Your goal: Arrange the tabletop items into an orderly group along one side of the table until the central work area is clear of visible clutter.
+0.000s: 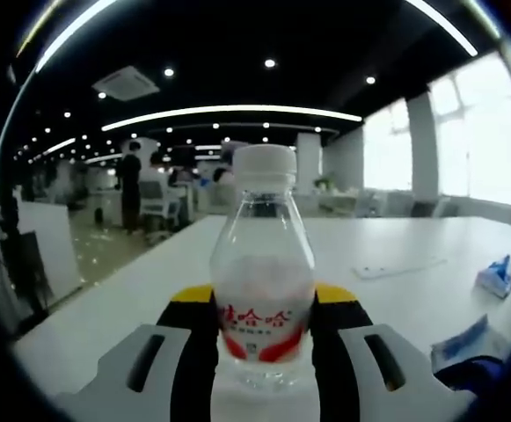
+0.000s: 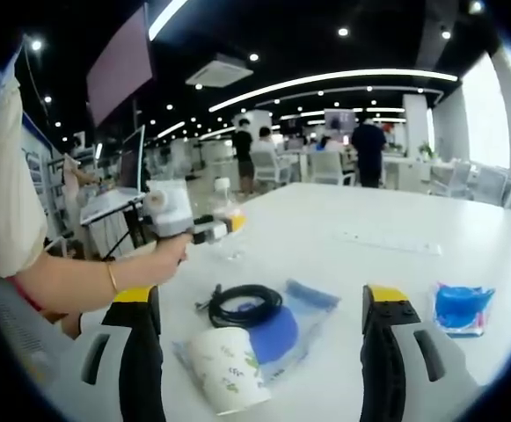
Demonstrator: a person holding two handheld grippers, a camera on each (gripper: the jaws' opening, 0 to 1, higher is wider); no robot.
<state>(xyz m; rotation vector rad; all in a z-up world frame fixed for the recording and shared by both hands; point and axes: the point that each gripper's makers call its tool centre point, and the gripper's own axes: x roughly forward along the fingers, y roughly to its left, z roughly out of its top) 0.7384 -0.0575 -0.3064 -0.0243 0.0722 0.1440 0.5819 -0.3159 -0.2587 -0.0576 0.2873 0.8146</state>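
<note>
A clear water bottle point(image 1: 264, 281) with a white cap and red label stands upright on the white table point(image 1: 387, 246), held between the jaws of my left gripper point(image 1: 264, 330), which is shut on it. From the right gripper view the same bottle point(image 2: 224, 211) and left gripper point(image 2: 213, 229) appear at the table's far left edge, held by a person's hand point(image 2: 163, 255). My right gripper point(image 2: 262, 325) stands open above a paper cup point(image 2: 224, 369) lying on its side, a coiled black cable point(image 2: 244, 304) and a blue pouch point(image 2: 281, 330).
A blue packet point(image 2: 462, 308) lies to the right, seen also as the blue packet point(image 1: 497, 277). A flat white strip point(image 2: 387, 242) rests farther back. A laptop point(image 2: 119, 180) sits on a stand beyond the table. People stand among desks in the background.
</note>
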